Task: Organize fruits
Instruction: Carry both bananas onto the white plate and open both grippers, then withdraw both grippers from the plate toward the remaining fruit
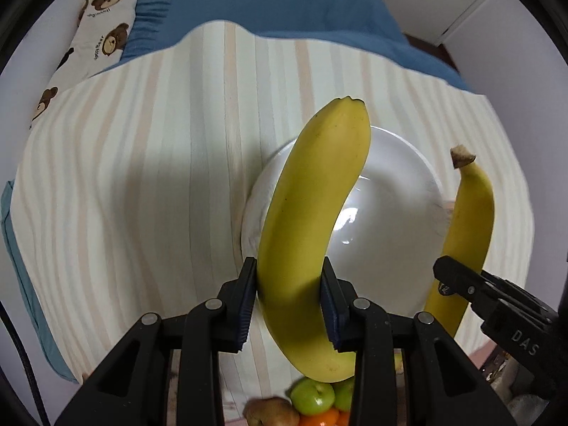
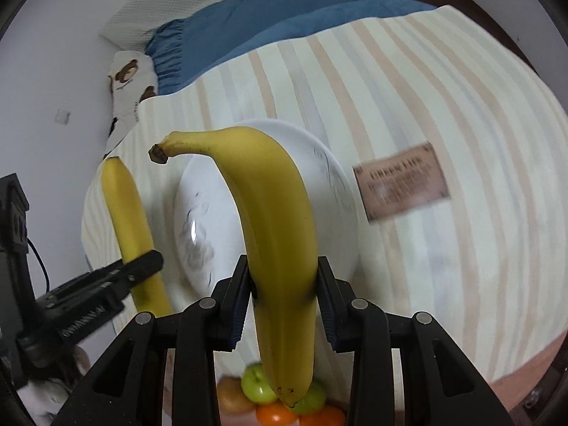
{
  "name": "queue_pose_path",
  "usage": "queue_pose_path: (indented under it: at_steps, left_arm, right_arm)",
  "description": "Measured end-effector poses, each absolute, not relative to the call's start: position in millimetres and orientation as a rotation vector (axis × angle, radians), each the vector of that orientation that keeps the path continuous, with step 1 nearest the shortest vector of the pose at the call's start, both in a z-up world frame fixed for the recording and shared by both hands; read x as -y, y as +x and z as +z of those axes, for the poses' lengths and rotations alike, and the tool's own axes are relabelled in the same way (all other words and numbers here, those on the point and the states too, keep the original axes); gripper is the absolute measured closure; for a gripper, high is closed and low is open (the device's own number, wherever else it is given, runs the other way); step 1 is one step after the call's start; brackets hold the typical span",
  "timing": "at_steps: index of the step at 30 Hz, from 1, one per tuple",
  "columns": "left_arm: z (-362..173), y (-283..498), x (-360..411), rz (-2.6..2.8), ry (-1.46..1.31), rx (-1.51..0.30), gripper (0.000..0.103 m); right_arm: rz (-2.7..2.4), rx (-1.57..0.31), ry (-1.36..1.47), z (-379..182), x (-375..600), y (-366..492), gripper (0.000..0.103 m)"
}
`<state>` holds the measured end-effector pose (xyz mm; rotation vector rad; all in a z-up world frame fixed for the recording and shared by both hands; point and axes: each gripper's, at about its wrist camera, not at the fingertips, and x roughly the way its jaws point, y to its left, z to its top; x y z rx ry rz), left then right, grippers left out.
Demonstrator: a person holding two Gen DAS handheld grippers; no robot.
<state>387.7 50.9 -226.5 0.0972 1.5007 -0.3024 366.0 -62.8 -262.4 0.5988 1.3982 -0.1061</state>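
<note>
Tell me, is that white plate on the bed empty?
Empty. The white plate shows bare; both bananas hang above it in the grippers.

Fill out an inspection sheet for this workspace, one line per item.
Surface: striped cloth over a bed.
Job's things: empty white plate; left banana and right banana held above it; green apples and oranges near the bottom edge.
Clutter: brown printed card beside the plate.
Grippers: left claw shut on the left banana; right claw shut on the right banana.
Cables: dark cable behind the left gripper.
Surroundings: blue bedding, bear-print pillow, white walls.
</note>
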Motion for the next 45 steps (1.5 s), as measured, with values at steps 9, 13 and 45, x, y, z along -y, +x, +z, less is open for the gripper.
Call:
queue_pose_path:
  at_steps: [9, 13, 45]
  left_arm:
    - [-271, 396, -52, -0.26, 0.111, -1.601, 0.072]
    - [-279, 389, -52, -0.245, 0.072, -1.615, 0.072]
    - [-207, 330, -94, -0.125, 0.131, -1.372, 0.007]
  right_arm:
    - [-0.19, -1.473, 0.631, -314, 68, 400, 0.065]
    - [-0.212, -1.475, 0.693, -325, 76, 393, 0.065]
    - [-0.15, -1.446, 0.366, -264, 52, 355, 0.007]
